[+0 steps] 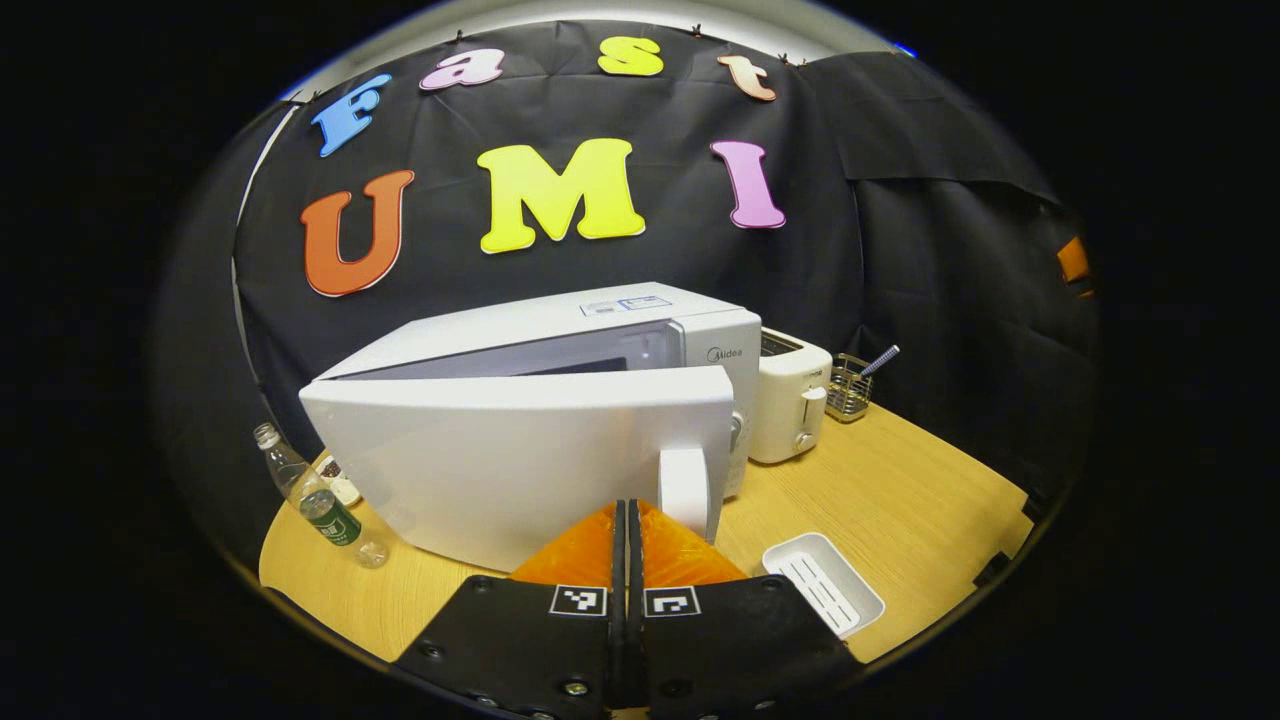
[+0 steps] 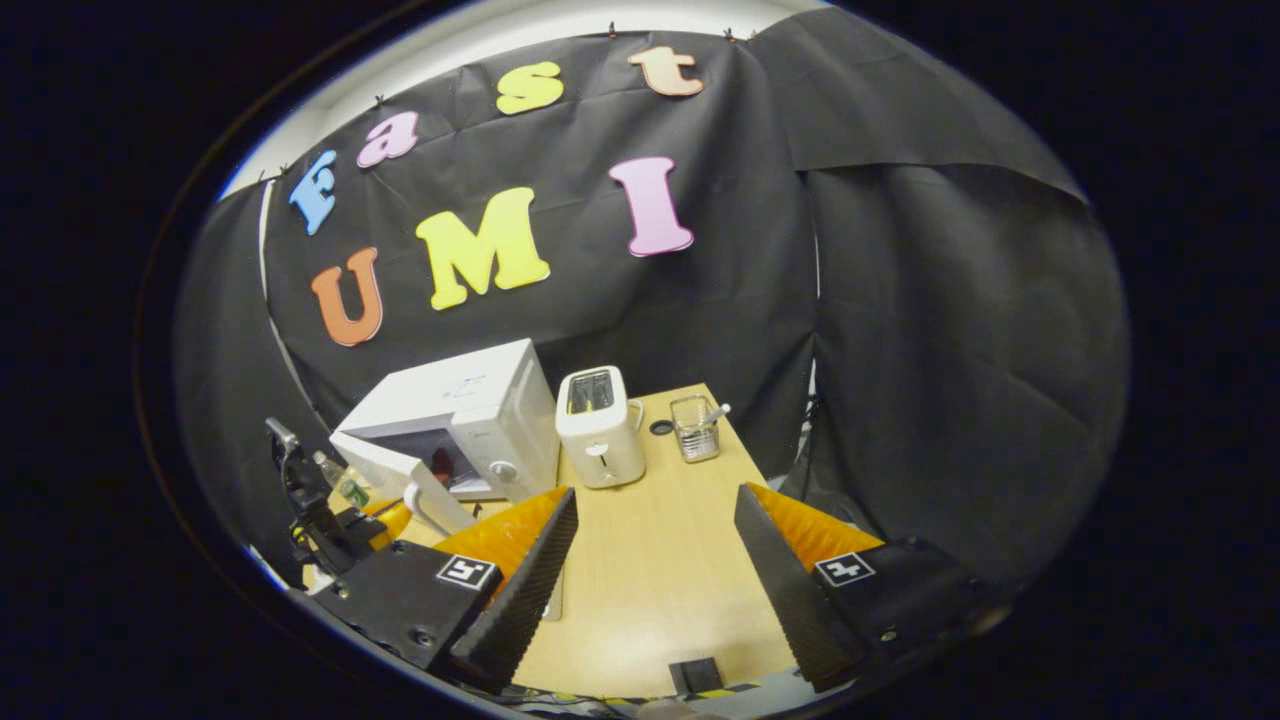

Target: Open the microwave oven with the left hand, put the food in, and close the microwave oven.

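Observation:
The white microwave (image 1: 560, 325) stands at the back left of the wooden table (image 1: 900, 480). Its door (image 1: 500, 460) is swung partly open toward me. My left gripper (image 1: 627, 508) is shut with nothing between its fingers, close in front of the door and just left of the white handle (image 1: 683, 488). In the right gripper view the microwave (image 2: 480, 395) has its door (image 2: 395, 475) ajar, and a small dark reddish thing (image 2: 440, 463) sits in the cavity, too small to tell. My right gripper (image 2: 657, 492) hangs open above the table, holding nothing.
A white toaster (image 1: 790, 395) stands right of the microwave, with a wire basket (image 1: 848, 388) holding a utensil behind it. A white ribbed tray (image 1: 825, 580) lies at the front right. A plastic bottle (image 1: 320, 500) leans left of the door.

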Demonstrator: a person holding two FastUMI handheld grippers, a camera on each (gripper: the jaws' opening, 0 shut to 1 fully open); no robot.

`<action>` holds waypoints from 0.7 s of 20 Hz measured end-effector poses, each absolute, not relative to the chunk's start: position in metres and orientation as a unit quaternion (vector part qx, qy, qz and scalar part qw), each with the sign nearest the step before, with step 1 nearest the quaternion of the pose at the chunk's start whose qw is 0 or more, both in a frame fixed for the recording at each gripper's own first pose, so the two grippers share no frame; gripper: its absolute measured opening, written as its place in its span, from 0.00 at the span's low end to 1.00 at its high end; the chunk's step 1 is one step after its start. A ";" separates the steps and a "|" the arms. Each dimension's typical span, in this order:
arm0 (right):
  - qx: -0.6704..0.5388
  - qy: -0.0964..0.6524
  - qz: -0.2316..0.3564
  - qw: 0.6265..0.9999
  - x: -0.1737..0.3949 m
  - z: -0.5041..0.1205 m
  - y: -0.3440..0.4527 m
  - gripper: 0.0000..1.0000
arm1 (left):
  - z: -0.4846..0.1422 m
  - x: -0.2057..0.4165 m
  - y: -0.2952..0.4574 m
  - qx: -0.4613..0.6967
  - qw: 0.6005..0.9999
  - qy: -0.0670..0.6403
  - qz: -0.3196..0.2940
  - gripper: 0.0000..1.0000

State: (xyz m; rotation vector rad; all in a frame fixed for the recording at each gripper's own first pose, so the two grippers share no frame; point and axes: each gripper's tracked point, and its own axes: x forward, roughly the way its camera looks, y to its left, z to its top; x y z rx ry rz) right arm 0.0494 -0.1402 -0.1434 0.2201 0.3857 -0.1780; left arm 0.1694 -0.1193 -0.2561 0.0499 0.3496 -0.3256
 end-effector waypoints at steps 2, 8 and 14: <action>0.106 0.197 -0.085 0.971 0.057 -0.145 -0.142 1.00 | -0.259 0.185 -0.125 0.022 0.972 0.174 -0.157 0.00; 0.100 0.209 -0.084 0.969 0.076 -0.150 -0.145 1.00 | -0.269 0.220 -0.137 0.018 0.972 0.183 -0.149 0.00; 0.094 0.214 -0.088 0.968 0.086 -0.149 -0.151 1.00 | -0.273 0.245 -0.142 0.002 0.973 0.185 -0.140 0.00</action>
